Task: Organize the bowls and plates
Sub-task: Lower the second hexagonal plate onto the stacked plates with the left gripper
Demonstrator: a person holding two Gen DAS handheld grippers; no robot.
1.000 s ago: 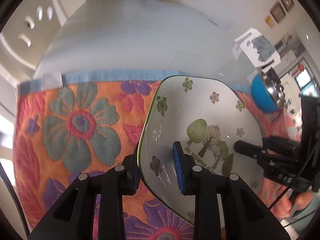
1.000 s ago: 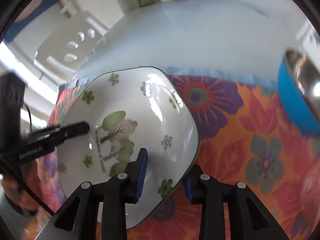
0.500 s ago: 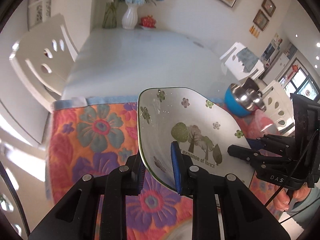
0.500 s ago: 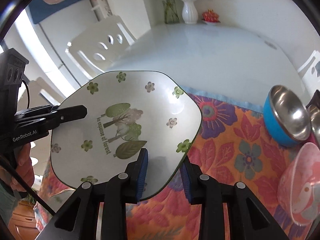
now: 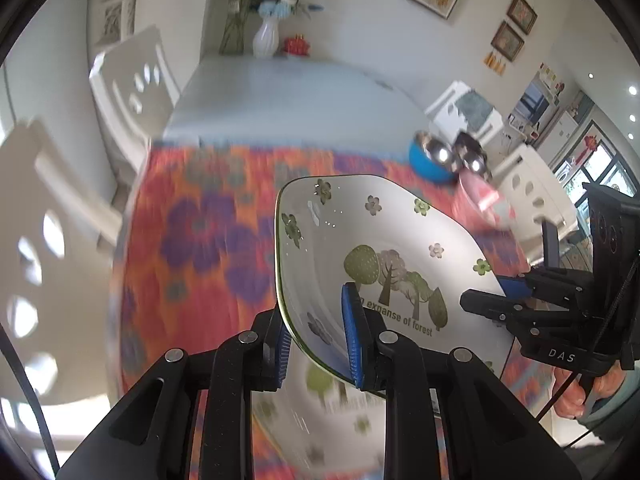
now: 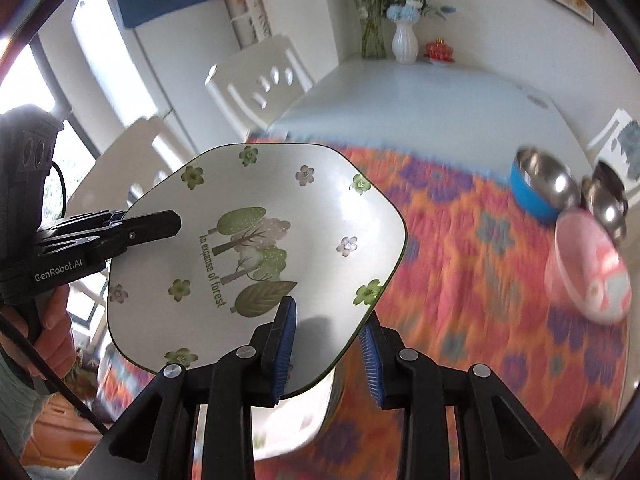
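- Currently you are holding the plate [image 6: 256,256] off the floral cloth [image 6: 480,288], clamped on two opposite rims: the left gripper [image 5: 316,340] is pinching one edge, the right gripper [image 6: 328,344] the edge across from it, both jaws narrow with a blue pad on either face.
- Judging by the gloss and the printed glaze, the plate is behaving as stiff ceramic: fairly heavy, slick under rubber pads, and likely to chip or break if dropped.
- Rim grips are giving little contact on a curved, sloping wall, so you are probably relying on both sides together; keeping the plate level looks safer than tilting it.
- Below the held plate, a second dish with a similar green print [image 5: 336,404] is lying blurred on the cloth, apparently a stacking spot.
- Toward the right side of the cloth, a blue steel-lined bowl [image 6: 540,188], a smaller steel bowl [image 6: 608,204] and a pink bowl [image 6: 588,268] are sitting close together, well apart from the plate.
- White chairs [image 5: 132,80] and a flower vase [image 6: 404,42] at the table's far end are not obstructing anything.
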